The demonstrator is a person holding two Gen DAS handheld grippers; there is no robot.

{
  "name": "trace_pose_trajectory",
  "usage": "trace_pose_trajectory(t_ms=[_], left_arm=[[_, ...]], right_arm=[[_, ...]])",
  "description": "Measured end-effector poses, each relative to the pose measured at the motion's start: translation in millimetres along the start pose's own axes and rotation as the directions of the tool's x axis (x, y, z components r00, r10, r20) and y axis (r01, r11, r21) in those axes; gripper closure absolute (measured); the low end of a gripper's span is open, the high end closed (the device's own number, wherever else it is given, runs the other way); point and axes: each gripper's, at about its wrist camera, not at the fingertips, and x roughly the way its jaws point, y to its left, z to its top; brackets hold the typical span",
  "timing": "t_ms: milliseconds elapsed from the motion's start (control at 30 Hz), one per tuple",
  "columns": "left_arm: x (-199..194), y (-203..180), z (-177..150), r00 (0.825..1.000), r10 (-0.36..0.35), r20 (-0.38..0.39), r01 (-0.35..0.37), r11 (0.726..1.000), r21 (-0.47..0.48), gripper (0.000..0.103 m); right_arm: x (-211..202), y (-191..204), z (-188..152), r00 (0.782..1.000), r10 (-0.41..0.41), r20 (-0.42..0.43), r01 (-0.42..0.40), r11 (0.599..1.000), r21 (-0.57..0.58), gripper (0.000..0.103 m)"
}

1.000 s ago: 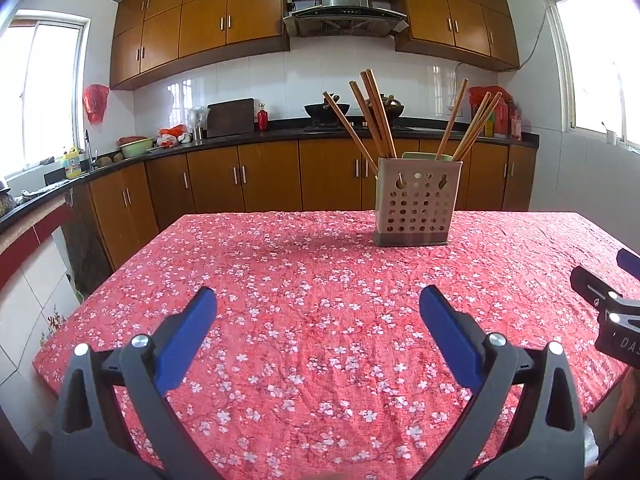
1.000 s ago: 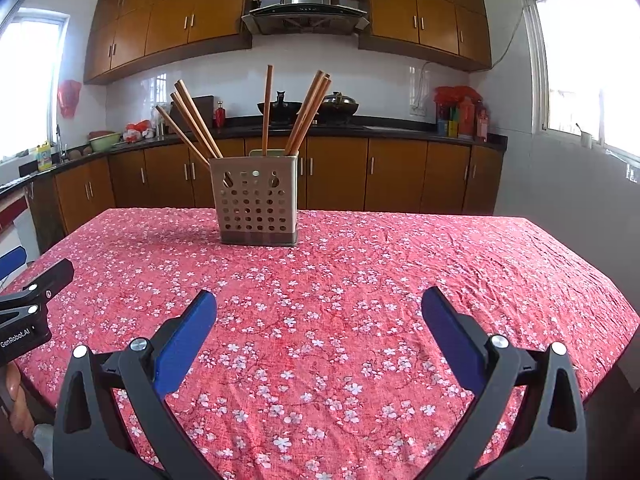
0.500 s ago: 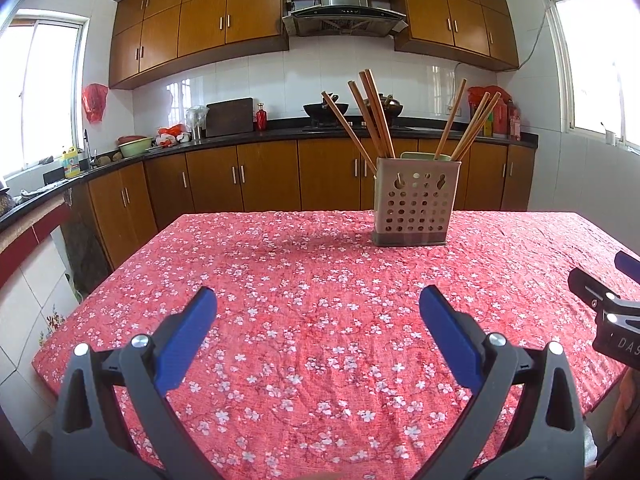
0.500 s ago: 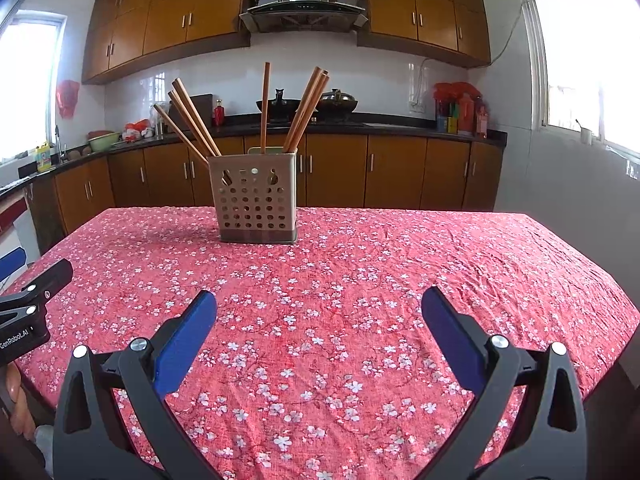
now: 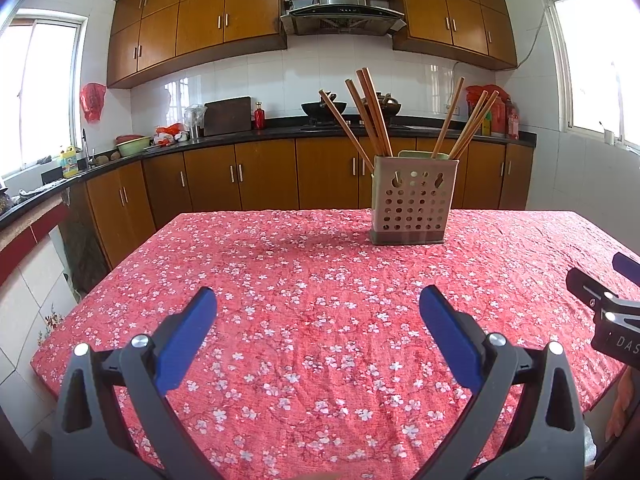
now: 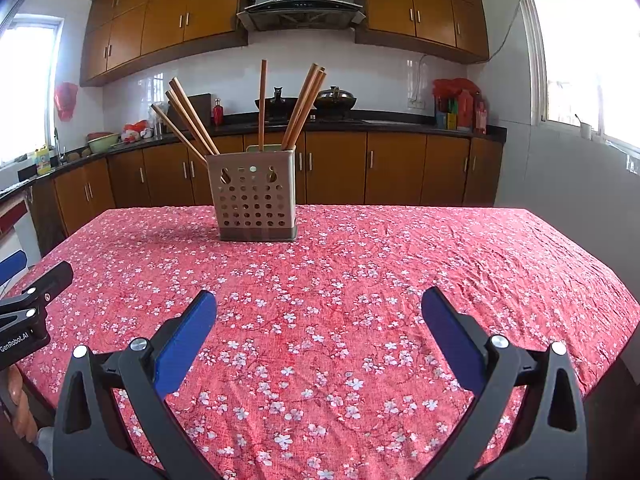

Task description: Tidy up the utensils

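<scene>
A grey perforated utensil holder [image 5: 410,200] stands on the far part of the table with several wooden chopsticks [image 5: 368,112] leaning out of it. It also shows in the right wrist view [image 6: 254,198], with its chopsticks [image 6: 304,106]. My left gripper [image 5: 318,312] is open and empty, low over the near table edge. My right gripper [image 6: 319,312] is open and empty, also near the front edge. Each gripper shows at the side of the other's view: the right one [image 5: 616,308] and the left one [image 6: 28,316].
The table wears a red floral cloth [image 5: 320,280]. Behind it run brown kitchen cabinets with a black counter [image 5: 240,136] that carries pots, bottles and a bowl. Windows are at both sides.
Both grippers have drifted back slightly, so the holder looks a little smaller and higher. Both stay open and empty.
</scene>
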Motion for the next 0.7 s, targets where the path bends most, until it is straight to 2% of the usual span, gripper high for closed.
trace_pose_trajectory(t_ms=[700], left_arm=[[0.8,-0.6,-0.9,1.0,-0.004,-0.005,0.004,1.0,-0.001,0.004]], right_arm=[[0.9,1.1,-0.7,1.0,0.001,-0.009,-0.001,1.0,0.009,0.002]])
